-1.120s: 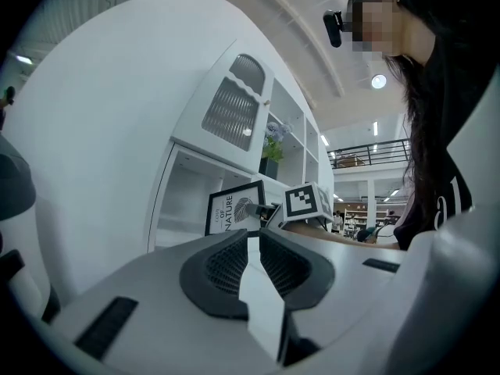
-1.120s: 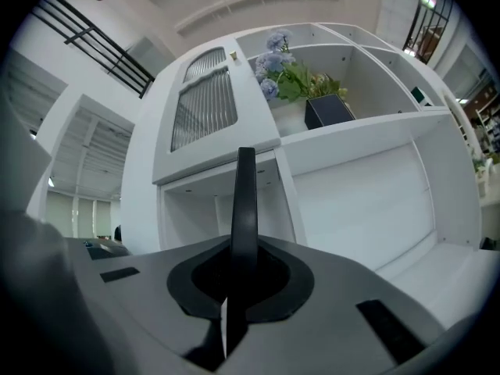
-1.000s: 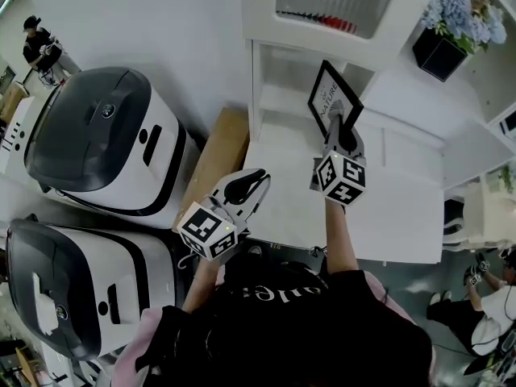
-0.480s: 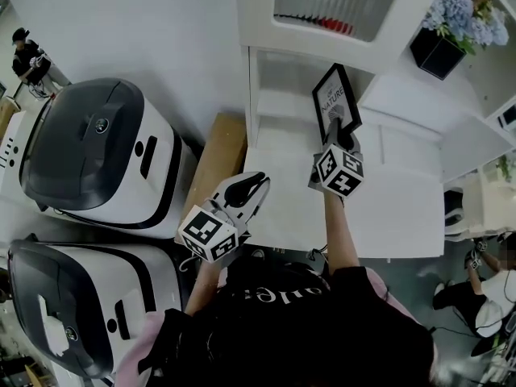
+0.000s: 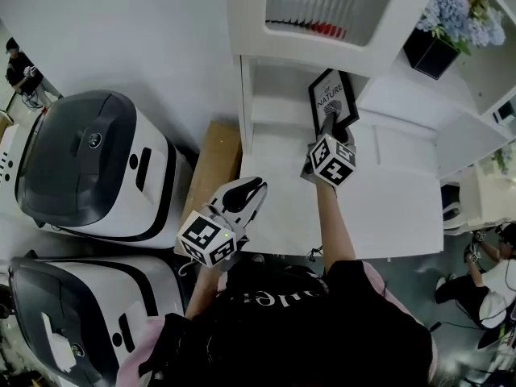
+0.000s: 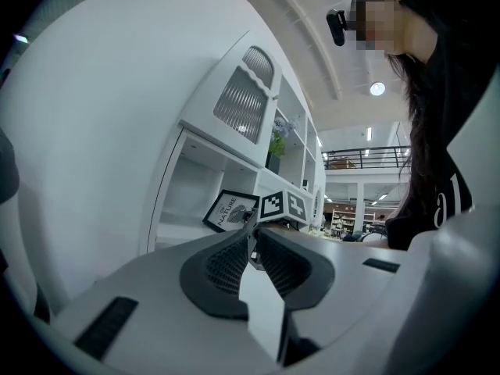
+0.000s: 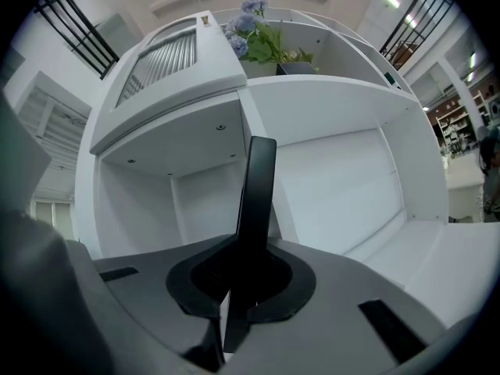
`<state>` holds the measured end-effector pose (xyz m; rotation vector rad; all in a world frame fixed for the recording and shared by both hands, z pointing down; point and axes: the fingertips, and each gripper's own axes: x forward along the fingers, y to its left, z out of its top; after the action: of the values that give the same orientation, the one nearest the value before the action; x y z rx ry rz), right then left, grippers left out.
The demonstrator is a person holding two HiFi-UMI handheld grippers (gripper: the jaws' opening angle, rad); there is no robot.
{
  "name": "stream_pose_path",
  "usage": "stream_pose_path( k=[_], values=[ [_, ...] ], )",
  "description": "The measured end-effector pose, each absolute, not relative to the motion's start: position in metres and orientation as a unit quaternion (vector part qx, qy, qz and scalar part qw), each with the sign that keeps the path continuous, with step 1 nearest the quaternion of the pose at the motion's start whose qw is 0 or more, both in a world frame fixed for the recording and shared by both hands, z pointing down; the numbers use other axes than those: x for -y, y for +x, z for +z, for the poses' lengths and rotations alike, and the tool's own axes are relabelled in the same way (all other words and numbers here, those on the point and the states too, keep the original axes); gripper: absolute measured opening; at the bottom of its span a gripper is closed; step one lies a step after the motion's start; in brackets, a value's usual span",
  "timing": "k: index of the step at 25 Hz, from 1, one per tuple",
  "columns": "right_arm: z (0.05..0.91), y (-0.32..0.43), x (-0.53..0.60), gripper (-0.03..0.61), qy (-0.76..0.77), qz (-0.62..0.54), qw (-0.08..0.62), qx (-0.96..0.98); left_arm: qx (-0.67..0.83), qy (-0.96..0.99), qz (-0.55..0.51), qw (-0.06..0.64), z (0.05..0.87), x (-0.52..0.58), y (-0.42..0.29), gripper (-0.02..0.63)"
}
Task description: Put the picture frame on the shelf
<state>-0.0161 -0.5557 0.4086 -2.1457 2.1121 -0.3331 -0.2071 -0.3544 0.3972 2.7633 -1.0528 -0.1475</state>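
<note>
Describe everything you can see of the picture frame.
The picture frame is thin, rectangular and black-rimmed, around a white print with the word NATURE and a dark leaf-like shape. It looks rigid, perhaps wood or plastic. The right gripper is shut on its lower edge and holds it upright, slightly tilted, at the mouth of an open compartment of the shelf. Whether it touches the compartment floor cannot be told.
</note>
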Motion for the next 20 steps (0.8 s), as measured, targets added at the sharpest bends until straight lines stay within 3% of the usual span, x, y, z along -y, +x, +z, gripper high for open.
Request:
stream_pose_path(
  k=[16,18,20],
  values=[
    [0.414,-0.023,0.585,0.060,-0.708,-0.090,-0.018,-0.701,0.342,0.934,-0.051,0.090,0.398,0.357,-0.216,0.048],
    [0.419,-0.028,0.583,0.102,-0.695,-0.107,-0.023,-0.711,0.345,0.933,-0.051,0.090,0.399,0.359,-0.220,0.048],
    [0.426,-0.034,0.581,0.200,-0.682,-0.120,-0.031,-0.720,0.346,0.932,-0.052,0.090,0.398,0.360,-0.222,0.048]
  ],
)
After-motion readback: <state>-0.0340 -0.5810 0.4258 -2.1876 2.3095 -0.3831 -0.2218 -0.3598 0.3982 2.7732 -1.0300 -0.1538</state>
